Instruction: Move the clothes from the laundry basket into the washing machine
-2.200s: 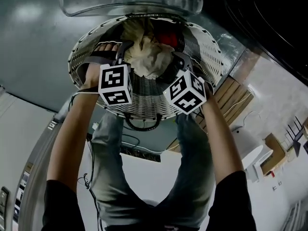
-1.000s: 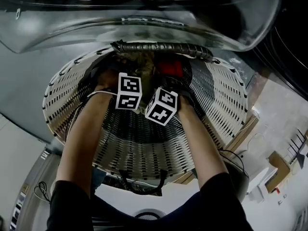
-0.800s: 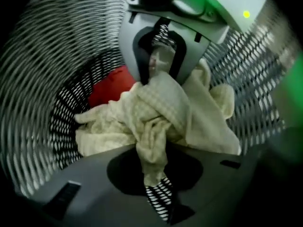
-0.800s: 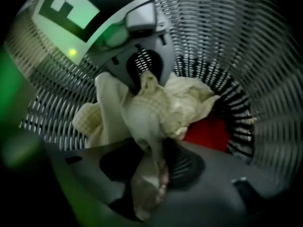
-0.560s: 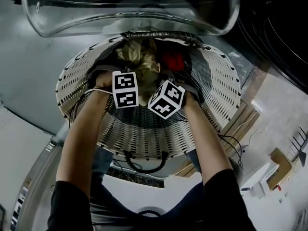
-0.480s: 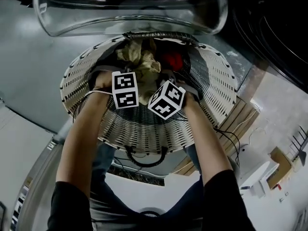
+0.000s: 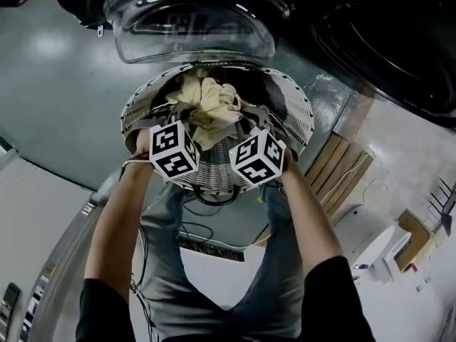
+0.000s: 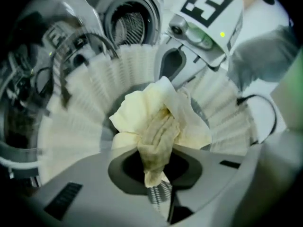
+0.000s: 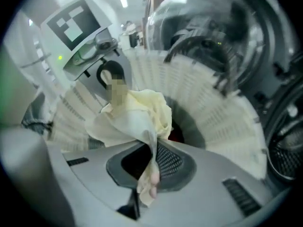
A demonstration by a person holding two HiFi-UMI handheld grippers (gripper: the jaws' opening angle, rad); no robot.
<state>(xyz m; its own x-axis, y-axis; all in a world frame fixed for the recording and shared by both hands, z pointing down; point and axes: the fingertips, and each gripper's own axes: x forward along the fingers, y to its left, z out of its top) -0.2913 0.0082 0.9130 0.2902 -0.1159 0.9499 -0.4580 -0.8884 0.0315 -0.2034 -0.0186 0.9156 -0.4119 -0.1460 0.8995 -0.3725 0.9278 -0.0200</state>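
Observation:
A pale yellow cloth (image 7: pixel 206 105) hangs bunched above the white slatted laundry basket (image 7: pixel 293 109). Both grippers hold it from either side. My left gripper (image 7: pixel 184 116) has just been closing, and its pads now pinch a twisted fold of the cloth (image 8: pixel 154 145). My right gripper (image 7: pixel 246 120) has also just closed, on another fold of the same cloth (image 9: pixel 142 122). In the left gripper view the jaws (image 8: pixel 158 190) sit at the bottom with cloth between them. The right gripper view shows the same (image 9: pixel 147 188). A red garment (image 9: pixel 176 135) lies deep in the basket.
The washing machine's round glass door (image 7: pixel 189 30) stands open just beyond the basket. The dark drum opening (image 7: pixel 388 41) is at the upper right. Wooden boards (image 7: pixel 345 173) and cables (image 7: pixel 214 194) lie on the floor by the person's legs.
Both grippers have closed on the yellow cloth and lifted it up out of the basket together. The basket now sits farther below them.

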